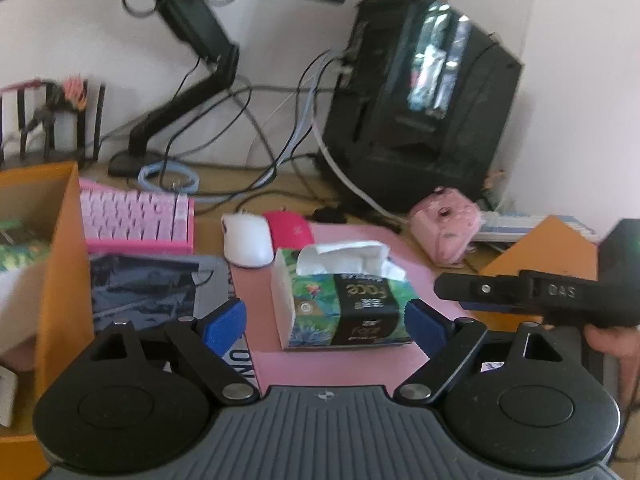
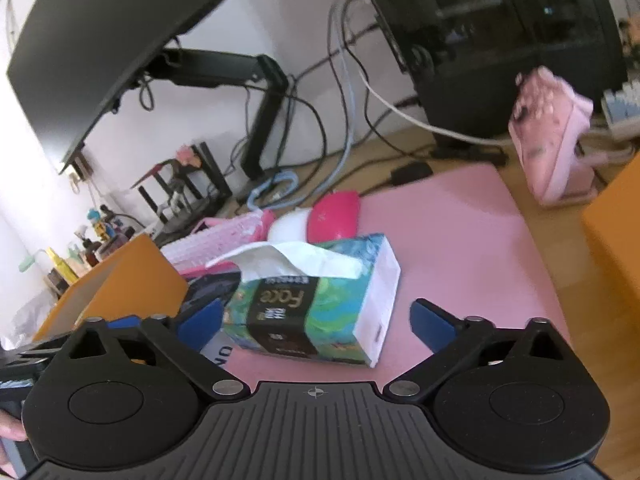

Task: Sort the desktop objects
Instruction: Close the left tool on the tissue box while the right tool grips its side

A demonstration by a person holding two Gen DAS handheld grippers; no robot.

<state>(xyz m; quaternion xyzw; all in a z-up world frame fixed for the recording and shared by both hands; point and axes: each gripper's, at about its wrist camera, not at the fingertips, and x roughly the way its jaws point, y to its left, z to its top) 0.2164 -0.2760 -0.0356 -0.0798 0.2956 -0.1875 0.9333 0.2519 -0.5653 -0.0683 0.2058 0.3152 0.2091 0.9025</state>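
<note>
A green and black tissue pack (image 1: 344, 300) with a tissue sticking out lies on the pink desk mat (image 1: 416, 264). My left gripper (image 1: 324, 326) is open, its blue pads on either side of the pack's near end, not touching. My right gripper (image 2: 316, 326) is open too, with the same pack (image 2: 316, 308) between its fingers. The right gripper also shows in the left wrist view (image 1: 460, 294) at the right. A white mouse (image 1: 246, 242), a pink mouse (image 1: 290, 230) and a pink keyboard (image 1: 136, 218) lie behind the pack.
An orange box (image 1: 60, 264) stands at the left and another (image 1: 540, 248) at the right. A pink game controller (image 1: 444, 226) sits on its stand near a black computer case (image 1: 420, 96). A monitor arm (image 1: 188, 76), cables and a dark booklet (image 1: 148, 284) are about.
</note>
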